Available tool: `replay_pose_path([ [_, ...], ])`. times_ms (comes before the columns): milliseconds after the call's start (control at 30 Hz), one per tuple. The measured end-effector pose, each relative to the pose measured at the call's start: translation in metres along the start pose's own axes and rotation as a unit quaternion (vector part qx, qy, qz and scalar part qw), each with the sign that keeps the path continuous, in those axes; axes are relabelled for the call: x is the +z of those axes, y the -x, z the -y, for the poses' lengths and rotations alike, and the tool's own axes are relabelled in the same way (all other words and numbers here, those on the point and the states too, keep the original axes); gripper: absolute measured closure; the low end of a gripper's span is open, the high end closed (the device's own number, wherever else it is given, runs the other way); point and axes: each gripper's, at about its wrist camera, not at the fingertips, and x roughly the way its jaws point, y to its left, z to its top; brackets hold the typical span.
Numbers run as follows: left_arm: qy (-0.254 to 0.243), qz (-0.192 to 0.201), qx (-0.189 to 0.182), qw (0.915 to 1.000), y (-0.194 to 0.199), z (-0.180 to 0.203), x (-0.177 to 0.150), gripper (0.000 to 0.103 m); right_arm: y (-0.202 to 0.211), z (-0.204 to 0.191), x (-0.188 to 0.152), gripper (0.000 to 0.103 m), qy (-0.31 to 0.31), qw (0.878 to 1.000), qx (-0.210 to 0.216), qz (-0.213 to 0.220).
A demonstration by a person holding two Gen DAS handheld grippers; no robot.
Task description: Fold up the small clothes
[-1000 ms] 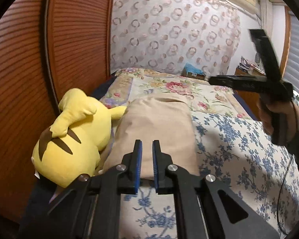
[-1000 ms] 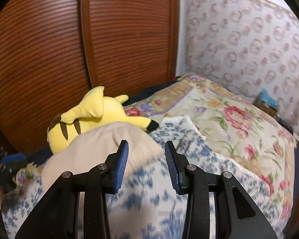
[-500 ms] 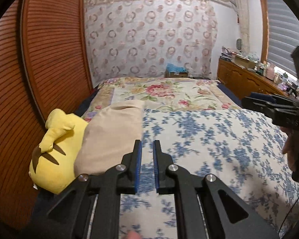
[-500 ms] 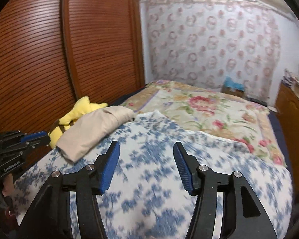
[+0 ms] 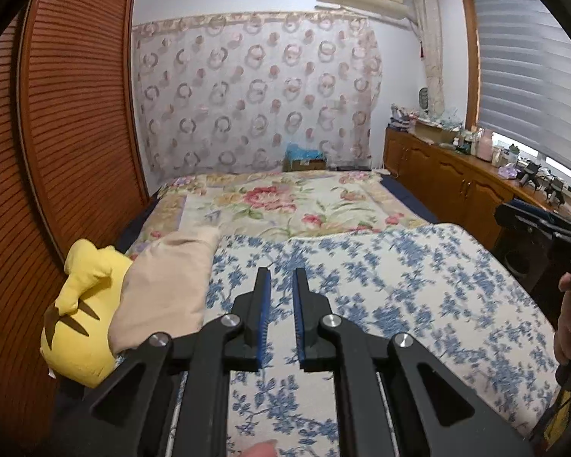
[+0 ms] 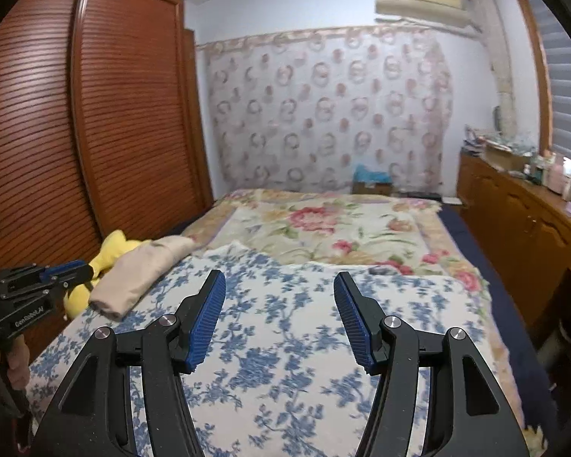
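Note:
A folded beige garment (image 5: 167, 285) lies at the left edge of the bed, resting against a yellow plush toy (image 5: 82, 312). It also shows in the right wrist view (image 6: 141, 270). My left gripper (image 5: 281, 278) is nearly shut with a narrow gap, holds nothing, and hovers above the blue floral cover to the right of the garment. My right gripper (image 6: 279, 282) is wide open and empty above the middle of the bed. The left gripper also shows at the left edge of the right wrist view (image 6: 72, 268).
The bed has a blue floral cover (image 6: 285, 342) in front and a pink floral blanket (image 6: 323, 228) behind. A wooden slatted wardrobe (image 6: 95, 133) stands on the left. A wooden cabinet (image 5: 456, 179) with clutter runs along the right. A small dark object (image 6: 378, 271) lies on the bed.
Both grippers have pulled back and up from the beige garment, which stays folded beside the plush toy. The right gripper has opened wider. Both views swung to face the far wall.

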Motion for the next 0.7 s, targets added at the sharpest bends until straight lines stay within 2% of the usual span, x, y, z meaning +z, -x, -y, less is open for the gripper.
replay_pose_path([
  [333, 0.004, 0.039, 0.001, 0.9993, 0.033, 0.015, 0.015, 0.093, 0.042, 0.003, 0.003, 0.042, -0.004, 0.999, -0.022, 0.033],
  [700, 0.006, 0.044, 0.006, 0.999, 0.043, 0.017, 0.015, 0.092, 0.045, 0.004, -0.002, 0.042, -0.01, 0.999, -0.027, 0.032],
])
